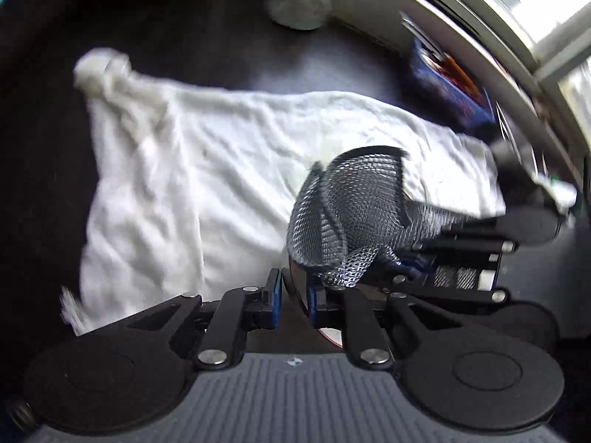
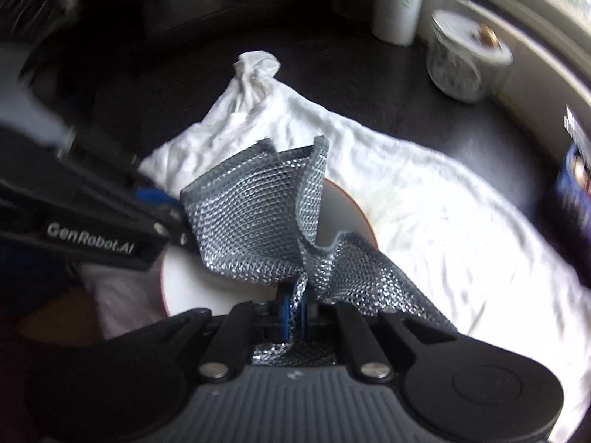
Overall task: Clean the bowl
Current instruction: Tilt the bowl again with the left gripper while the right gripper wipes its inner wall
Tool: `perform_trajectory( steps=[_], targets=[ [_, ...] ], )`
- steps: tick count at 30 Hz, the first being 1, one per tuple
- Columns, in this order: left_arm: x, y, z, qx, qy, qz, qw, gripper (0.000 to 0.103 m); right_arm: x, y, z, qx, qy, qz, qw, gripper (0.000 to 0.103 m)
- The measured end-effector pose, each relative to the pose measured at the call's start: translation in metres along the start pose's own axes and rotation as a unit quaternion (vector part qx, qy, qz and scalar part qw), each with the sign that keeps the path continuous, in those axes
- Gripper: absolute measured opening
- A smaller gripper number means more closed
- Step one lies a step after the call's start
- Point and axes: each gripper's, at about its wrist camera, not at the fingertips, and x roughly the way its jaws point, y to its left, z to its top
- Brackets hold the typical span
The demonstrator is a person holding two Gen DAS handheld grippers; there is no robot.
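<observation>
The bowl (image 2: pixel 192 284) sits on the white towel (image 2: pixel 424 221), its rim pinched by the left gripper (image 1: pixel 295 295). Over the bowl, the right gripper (image 2: pixel 295 310) squeezes a silver mesh cloth (image 2: pixel 255 221). This looks like the wiping step; next, rub the cloth around inside the bowl.

left hand-held gripper (image 1: pixel 295 301): black links | blue pads | silver screws | ribbed grey body | white "GenRobot.AI" lettering

Glinting metallic mesh cloth (image 2: pixel 258 221), glossy bowl (image 2: pixel 343 214)
</observation>
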Motion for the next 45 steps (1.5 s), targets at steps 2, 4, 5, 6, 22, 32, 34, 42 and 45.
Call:
perform_trajectory(
  steps=[2,4,5,6,22,32,34,42,45],
  targets=[
    [0.001,0.012,-0.004,-0.063,0.008,-0.018,0.9978,0.013,-0.001,-0.002,-0.002,0.032,-0.004,0.013,0.999,0.005],
    [0.002,0.020,-0.007,-0.112,0.012,-0.034,0.9930,0.013,-0.001,-0.003,-0.004,0.057,-0.008,0.024,0.998,0.007],
    [0.003,0.024,-0.009,-0.136,0.016,-0.039,0.9898,0.013,-0.002,-0.003,-0.004,0.065,-0.009,0.027,0.997,0.007],
    [0.004,0.028,-0.010,-0.158,0.020,-0.045,0.9862,0.014,-0.002,-0.003,-0.005,0.074,-0.010,0.030,0.997,0.007],
    [-0.004,-0.046,-0.002,0.211,-0.033,0.102,0.9717,0.018,-0.030,0.005,-0.010,-0.047,-0.018,-0.028,0.998,0.006],
    [0.003,-0.038,-0.002,0.228,-0.023,0.074,0.9705,0.015,-0.018,0.010,-0.013,-0.125,-0.012,-0.043,0.991,0.005],
    [0.005,-0.028,-0.003,0.163,-0.016,0.048,0.9852,0.015,-0.013,0.009,-0.012,-0.090,-0.014,-0.035,0.995,0.005],
    [0.009,0.010,-0.014,-0.063,0.013,-0.026,0.9976,0.015,-0.010,-0.002,-0.014,0.056,-0.021,0.016,0.998,0.006],
    [0.011,0.018,-0.017,-0.110,0.022,-0.043,0.9928,0.015,-0.012,-0.007,-0.015,0.101,-0.023,0.043,0.994,0.007]
  ],
)
